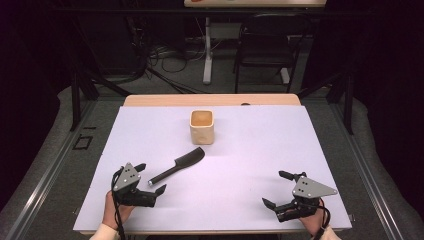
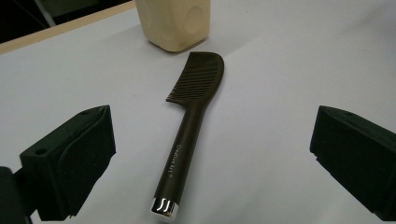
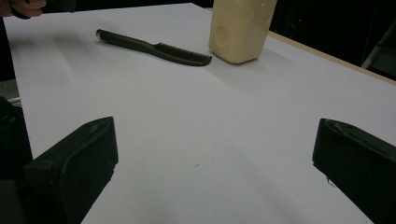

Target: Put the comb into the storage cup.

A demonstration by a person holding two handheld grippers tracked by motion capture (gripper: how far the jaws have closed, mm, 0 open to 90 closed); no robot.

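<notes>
While both grippers rest wide open, a black comb lies flat on the white table.
Left gripper flanks the comb's handle end; right gripper sits well apart; beige cup stands beyond.

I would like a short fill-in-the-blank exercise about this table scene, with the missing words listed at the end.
1. The black comb lies flat with its silver-tipped handle toward the ____ gripper.
2. The cream cup stands ____, beyond the comb's toothed end.
3. The left gripper and the right gripper both have their jaws ____, holding nothing.
4. The white sheet that covers the table carries ____ things.

Missing words: left; upright; open; two
</notes>
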